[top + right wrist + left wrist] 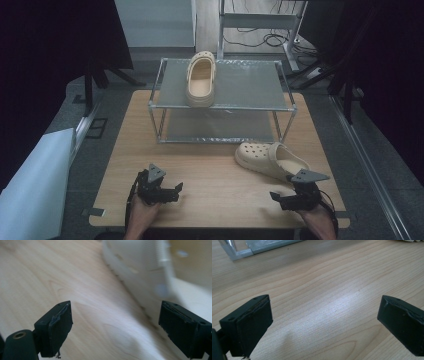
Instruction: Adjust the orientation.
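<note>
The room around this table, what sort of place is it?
Probably a lab or recording studio, not a home: dark curtains hang at the sides, loose cables lie on the floor, and a bare metal rack holds one clog.

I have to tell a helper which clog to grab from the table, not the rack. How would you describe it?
On the wooden table stands a metal rack. In front of its right corner lies a cream clog, flat on the wood beside the right gripper. The other clog sits on the rack's top shelf.

A lab or test room: dark curtains [45,40] hang beside the wooden worktop [215,185], with loose cables [260,37] on the floor behind it.
</note>
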